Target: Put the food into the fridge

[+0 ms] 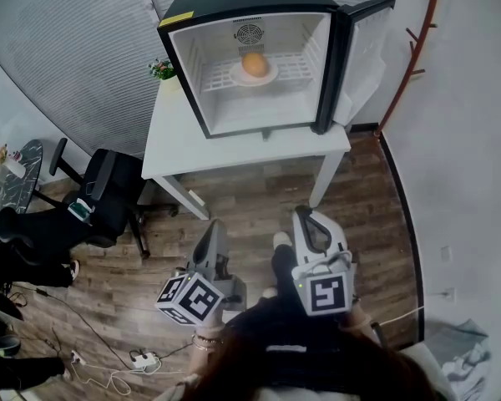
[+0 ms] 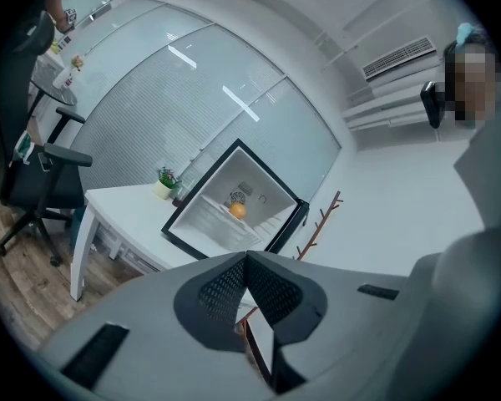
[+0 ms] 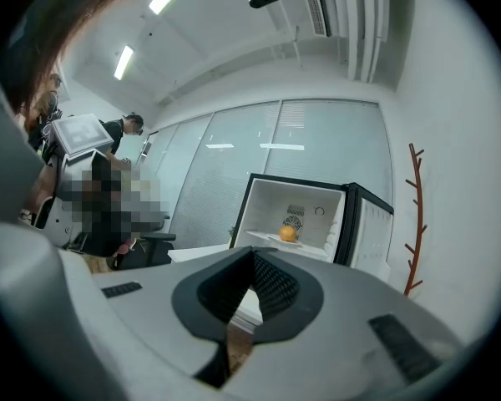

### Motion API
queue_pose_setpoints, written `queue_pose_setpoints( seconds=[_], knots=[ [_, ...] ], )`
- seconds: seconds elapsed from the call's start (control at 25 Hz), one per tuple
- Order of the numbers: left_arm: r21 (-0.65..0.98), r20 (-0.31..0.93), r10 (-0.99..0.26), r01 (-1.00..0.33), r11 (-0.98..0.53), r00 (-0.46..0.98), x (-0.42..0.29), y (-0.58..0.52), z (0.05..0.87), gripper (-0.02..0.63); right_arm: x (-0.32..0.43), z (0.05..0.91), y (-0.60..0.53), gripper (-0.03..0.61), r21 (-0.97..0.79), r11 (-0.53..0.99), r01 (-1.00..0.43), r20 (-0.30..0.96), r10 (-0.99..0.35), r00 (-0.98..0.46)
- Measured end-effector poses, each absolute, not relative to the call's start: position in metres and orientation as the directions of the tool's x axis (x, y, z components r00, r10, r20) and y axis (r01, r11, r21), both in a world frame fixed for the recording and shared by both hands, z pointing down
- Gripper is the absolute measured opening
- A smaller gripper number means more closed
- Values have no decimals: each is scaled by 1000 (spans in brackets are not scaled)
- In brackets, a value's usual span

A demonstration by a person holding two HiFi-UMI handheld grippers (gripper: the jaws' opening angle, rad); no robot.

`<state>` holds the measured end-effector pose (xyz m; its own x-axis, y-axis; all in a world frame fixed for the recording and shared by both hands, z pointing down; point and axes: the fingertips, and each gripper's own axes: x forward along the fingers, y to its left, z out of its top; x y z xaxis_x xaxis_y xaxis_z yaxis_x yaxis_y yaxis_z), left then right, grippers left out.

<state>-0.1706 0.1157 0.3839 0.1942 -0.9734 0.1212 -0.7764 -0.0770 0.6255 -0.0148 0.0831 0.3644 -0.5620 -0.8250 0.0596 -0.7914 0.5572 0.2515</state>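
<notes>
A small black fridge (image 1: 330, 65) stands open on a white table (image 1: 175, 144), its door (image 1: 363, 53) swung to the right. On its wire shelf a white plate (image 1: 252, 78) bears an orange food item (image 1: 254, 63); the same orange food (image 2: 237, 210) (image 3: 289, 234) shows in both gripper views. My left gripper (image 1: 210, 239) and right gripper (image 1: 305, 220) are held low, well in front of the table over the wooden floor. Both are shut and hold nothing. The left gripper (image 2: 245, 261) has its jaw tips touching, and so does the right gripper (image 3: 252, 256).
A small potted plant (image 1: 162, 68) stands at the table's back left. A black office chair (image 1: 100, 195) is left of the table. Cables and a power strip (image 1: 142, 359) lie on the floor at lower left. A brown coat rack (image 1: 422, 32) stands by the right wall.
</notes>
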Motion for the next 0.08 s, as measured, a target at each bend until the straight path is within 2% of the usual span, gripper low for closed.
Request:
queue_pose_setpoints(
  seconds=[0.08],
  knots=[
    [627, 124, -973, -775, -75, 194, -172, 116, 385, -8, -16, 365, 84, 0, 249, 559, -791, 58, -824, -563]
  ],
)
